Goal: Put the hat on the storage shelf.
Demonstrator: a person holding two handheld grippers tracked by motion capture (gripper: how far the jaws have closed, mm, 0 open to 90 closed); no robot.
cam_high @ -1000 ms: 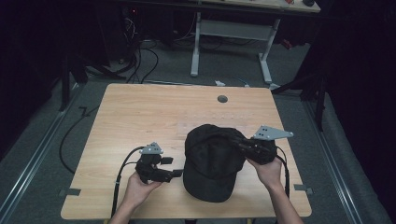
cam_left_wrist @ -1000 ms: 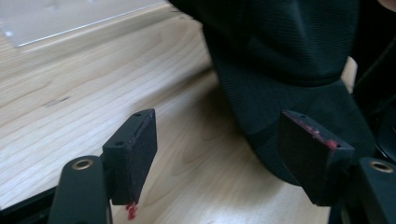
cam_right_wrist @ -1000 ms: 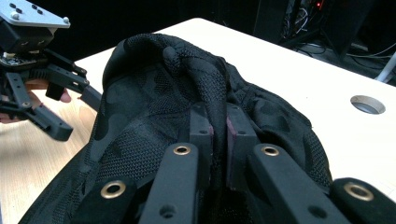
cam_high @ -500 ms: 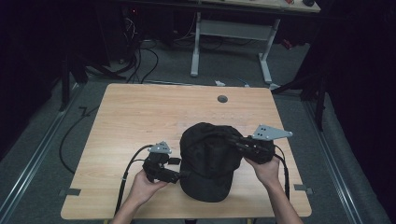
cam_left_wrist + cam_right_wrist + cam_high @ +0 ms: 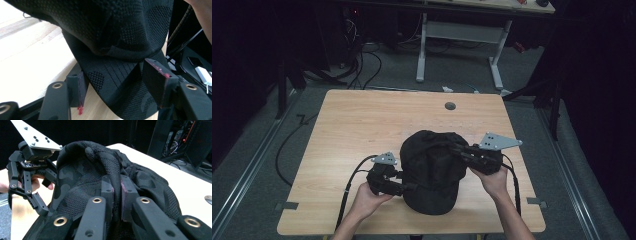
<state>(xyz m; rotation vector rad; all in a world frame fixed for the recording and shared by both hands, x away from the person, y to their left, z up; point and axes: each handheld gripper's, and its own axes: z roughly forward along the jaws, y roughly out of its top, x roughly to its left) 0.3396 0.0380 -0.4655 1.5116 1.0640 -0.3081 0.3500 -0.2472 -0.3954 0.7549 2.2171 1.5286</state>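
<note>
A: Where does the black mesh-knit cap (image 5: 432, 170) lie?

B: On the wooden bench (image 5: 362, 125), between both grippers. Right gripper (image 5: 117, 187) fingers are clamped on a crown fold. Left gripper (image 5: 117, 82) fingers stand apart, straddling the brim.

Left gripper (image 5: 408, 187) moved right, fingers now straddling black cap (image 5: 432, 170) brim.

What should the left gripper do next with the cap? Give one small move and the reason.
Probably shut the left gripper on the cap. Its jaws stand open on either side of the brim, which already lies between them, while the right gripper is pinched shut on a fold of the crown. Closing would give a hold at both ends.
</note>
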